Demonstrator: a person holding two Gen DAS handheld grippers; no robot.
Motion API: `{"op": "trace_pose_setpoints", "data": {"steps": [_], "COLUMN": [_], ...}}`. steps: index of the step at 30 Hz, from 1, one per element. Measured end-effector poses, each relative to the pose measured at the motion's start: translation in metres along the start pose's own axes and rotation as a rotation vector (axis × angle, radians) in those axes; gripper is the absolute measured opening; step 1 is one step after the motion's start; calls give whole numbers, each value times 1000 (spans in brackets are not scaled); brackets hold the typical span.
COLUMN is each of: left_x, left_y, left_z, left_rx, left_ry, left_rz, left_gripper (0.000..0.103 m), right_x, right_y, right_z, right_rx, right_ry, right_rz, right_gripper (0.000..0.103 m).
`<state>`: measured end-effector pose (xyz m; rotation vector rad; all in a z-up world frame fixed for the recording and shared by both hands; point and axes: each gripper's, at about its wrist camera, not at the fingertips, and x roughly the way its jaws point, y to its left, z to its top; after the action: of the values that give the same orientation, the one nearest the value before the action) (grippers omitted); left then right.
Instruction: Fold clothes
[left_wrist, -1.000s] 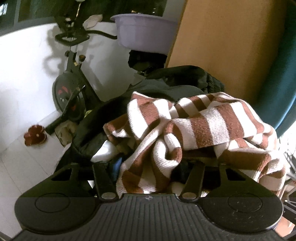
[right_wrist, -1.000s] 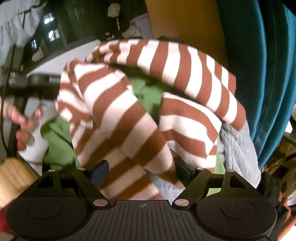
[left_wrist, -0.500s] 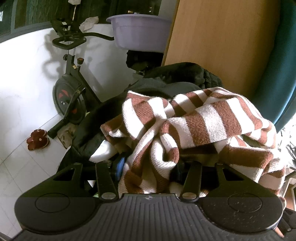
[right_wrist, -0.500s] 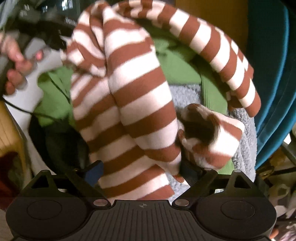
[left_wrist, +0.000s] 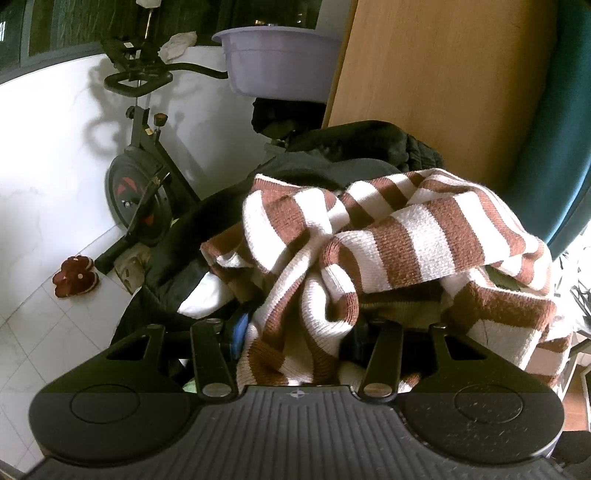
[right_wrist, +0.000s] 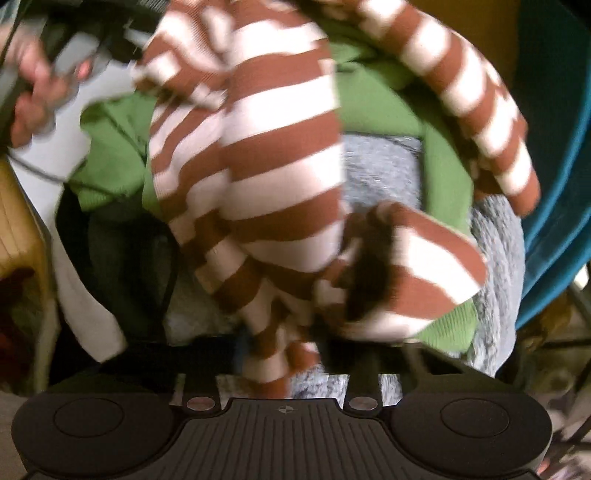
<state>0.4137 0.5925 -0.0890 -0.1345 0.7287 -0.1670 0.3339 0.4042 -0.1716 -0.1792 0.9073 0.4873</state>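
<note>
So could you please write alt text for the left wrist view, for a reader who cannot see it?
A brown-and-white striped sweater lies bunched between the fingers of the left gripper, on top of a pile of dark clothes. Behind stand an exercise bike on a white tiled floor, a lilac basin and a wooden panel.

White tiled floor (left_wrist: 44, 332) carries an exercise bike (left_wrist: 140, 199) by the wall and a dark red slipper pair (left_wrist: 75, 277) just beside its base. Heap of dark clothes (left_wrist: 177, 251) reaches down to the tiles near the bike; what holds the heap up is hidden.
</note>
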Motion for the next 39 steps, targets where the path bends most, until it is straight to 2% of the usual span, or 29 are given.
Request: {"op": "trace_pose_setpoints", "data": {"steps": [5,11,12,15,17,20,23,24,25,27,29,31,32,34,35,39], "left_x": [-2,-8,-11,-20,-24,-21,-20,-20,-20,-19,-18,-17,-17,-16,-16,-16], "left_y": [0,2,2,2,0,0,5,4,3,2,2,2,2,1,0,0], "left_z": [-1,-7,-7,-5,-5,-7,-8,-9,-10,-12,-13,-13,-13,-13,-13,-14], "left_rx": [-8,-16,-18,-37,-32,-27,-64,-58,-51,-37,-36,-40,-41,-34,-31,-28], "left_ry": [-1,-32,-35,-48,-61,-60,-57,-57,-56,-54,-50,-46,-45,-42,-41,-37], "left_rz": [-4,-37,-40,-57,-60,-53,-66,-65,-64,-61,-61,-61,-62,-58,-56,-54], "left_gripper": [49,40,38,35,34,34,34,34,34,34,34,35,35,35,35,35], "right_x": [-34,-82,-89,-102,-104,-88,-73,-66,-57,-41,-26,-16,-12,-7,-8,-6], "right_y": [-25,-59,-59,-60,-56,-53,-61,-63,-61,-56,-50,-37,-29,-17,-15,-17], "right_z": [1,6,9,23,41,52,42,38,33,24,15,8,5,1,-1,-6], "right_rx": [165,378,383,357,301,219,243,250,237,189,142,80,46,-21,-46,-55], "right_ry": [-63,-242,-279,-365,-377,-329,-283,-264,-239,-180,-123,-101,-98,-105,-106,-105], "right_rz": [53,166,181,191,166,84,72,63,35,-3,-41,-87,-108,-131,-139,-117], "right_gripper": [10,8,5,5,5,6,9,13,21,28,44,84,90,100,102,102]}}
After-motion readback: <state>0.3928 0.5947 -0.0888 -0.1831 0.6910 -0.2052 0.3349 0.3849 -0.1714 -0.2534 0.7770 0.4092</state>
